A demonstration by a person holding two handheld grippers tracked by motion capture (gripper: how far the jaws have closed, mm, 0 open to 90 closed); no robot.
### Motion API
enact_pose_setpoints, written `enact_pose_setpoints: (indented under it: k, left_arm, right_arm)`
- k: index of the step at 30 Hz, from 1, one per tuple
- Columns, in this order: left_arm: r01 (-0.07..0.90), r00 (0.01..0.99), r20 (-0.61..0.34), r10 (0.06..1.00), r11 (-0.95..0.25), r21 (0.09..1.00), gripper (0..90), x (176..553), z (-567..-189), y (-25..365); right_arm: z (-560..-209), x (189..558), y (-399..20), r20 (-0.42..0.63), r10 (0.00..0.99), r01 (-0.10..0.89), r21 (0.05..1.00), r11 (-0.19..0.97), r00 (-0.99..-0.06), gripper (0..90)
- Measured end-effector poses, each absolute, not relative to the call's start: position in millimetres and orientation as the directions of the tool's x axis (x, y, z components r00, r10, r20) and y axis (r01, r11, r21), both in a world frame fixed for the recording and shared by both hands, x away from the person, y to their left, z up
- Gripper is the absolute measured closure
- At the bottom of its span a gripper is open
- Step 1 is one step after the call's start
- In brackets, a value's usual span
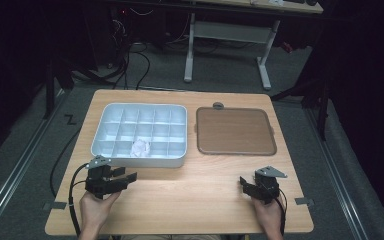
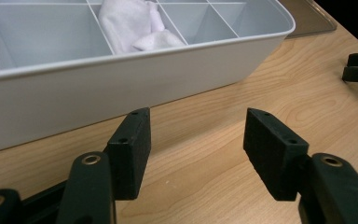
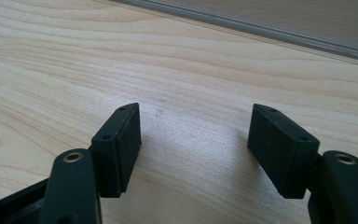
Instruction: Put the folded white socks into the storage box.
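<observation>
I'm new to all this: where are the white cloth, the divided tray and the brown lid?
white cloth (image 2: 130,25), left gripper view, on its bunched middle.
divided tray (image 1: 137,161), high view, on its near outer wall.
brown lid (image 1: 235,131), high view, on its flat centre.

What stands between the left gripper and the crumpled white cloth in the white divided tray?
The white divided plastic tray's near wall stands between the open left gripper and the crumpled white cloth; the gripper would probably have to come in over that wall.
</observation>
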State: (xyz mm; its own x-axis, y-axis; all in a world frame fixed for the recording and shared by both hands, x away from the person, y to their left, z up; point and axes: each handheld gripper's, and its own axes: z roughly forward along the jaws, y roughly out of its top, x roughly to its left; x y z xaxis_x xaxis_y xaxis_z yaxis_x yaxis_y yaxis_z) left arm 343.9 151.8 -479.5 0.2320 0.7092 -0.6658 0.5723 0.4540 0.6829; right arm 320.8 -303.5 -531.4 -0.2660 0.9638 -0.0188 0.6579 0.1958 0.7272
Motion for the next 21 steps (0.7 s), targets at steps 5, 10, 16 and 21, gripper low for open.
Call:
enact_pose_setpoints:
  k: [5,10,16,21]
  left_arm:
    - [0.579,0.226,-0.672,0.705,0.457,0.675,41.8,342,-486,152]
    - [0.588,0.231,-0.676,0.7,0.453,0.67,41.8,340,-494,149]
    - [0.591,0.237,-0.673,0.701,0.446,0.673,41.7,340,-500,144]
    - [0.596,0.234,-0.674,0.701,0.444,0.669,41.7,340,-504,142]
  right_arm:
    - [-531,321,-303,-0.019,0.964,0.658,0.727,0.196,-0.266,35.4]
    - [-531,321,-303,-0.019,0.964,0.658,0.727,0.196,-0.266,35.4]
    - [-531,321,-303,-0.017,0.964,0.659,0.727,0.194,-0.264,35.4]
    - [-531,321,-303,-0.018,0.964,0.659,0.727,0.195,-0.265,35.3]
